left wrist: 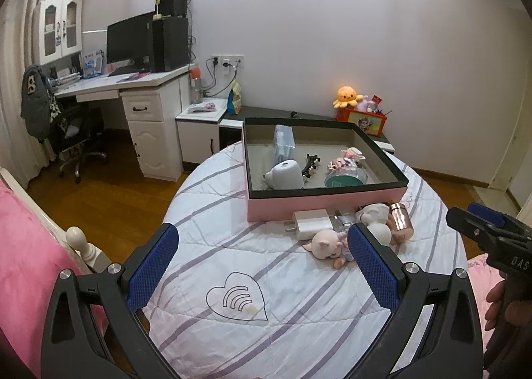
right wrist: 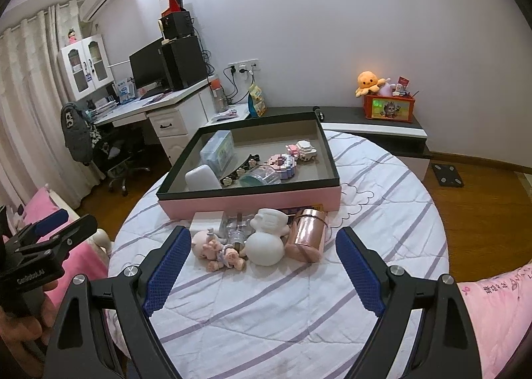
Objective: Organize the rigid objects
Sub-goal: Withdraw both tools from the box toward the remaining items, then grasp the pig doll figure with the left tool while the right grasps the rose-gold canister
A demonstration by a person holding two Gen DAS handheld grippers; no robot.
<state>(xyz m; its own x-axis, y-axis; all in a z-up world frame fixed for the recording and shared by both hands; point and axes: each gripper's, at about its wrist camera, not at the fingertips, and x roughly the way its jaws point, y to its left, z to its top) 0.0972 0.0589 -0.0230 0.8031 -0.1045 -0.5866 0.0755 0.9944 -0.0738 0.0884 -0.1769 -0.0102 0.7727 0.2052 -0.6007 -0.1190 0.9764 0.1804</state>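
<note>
Hovering over the quilt, both tongs are held wide open with nothing between the pads. The right tongs are aimed at a cluster of loose items near their 12 o'clock, the spread jaws framing it, presumably so that one piece can be picked out. In that cluster a doll lies at 11 o'clock, a white figure at 12, and a copper can at 1, each touching its neighbour. A charger and a clear piece are wedged behind them against the box. The left tongs are kept back, the cluster at their 1 o'clock. Several items are already laid in the box, well apart from the heap; the sorting is judged partly done. Crowding may make a clean grasp awkward.
</note>
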